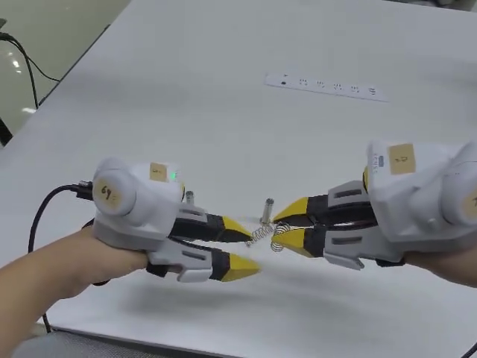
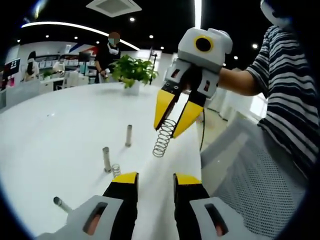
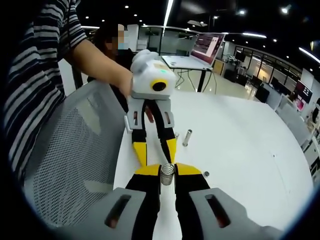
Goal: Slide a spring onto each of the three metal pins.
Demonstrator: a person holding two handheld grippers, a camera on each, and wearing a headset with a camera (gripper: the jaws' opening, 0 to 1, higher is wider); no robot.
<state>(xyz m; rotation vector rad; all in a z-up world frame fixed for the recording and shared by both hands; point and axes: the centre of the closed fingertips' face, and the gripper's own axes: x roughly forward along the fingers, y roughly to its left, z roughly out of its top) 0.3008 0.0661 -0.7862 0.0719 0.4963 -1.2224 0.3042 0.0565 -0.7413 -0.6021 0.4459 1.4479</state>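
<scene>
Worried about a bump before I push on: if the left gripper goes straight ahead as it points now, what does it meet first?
Most likely the spring hanging from the right gripper, right ahead of the open left gripper; depth is hard to judge.

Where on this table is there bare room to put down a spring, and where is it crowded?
Free: the wide white stretch of table between the power strip and the metal pins, and the far left side. Crowded: near the front edge, where the left gripper, the right gripper with its spring and the pins sit close together.
</scene>
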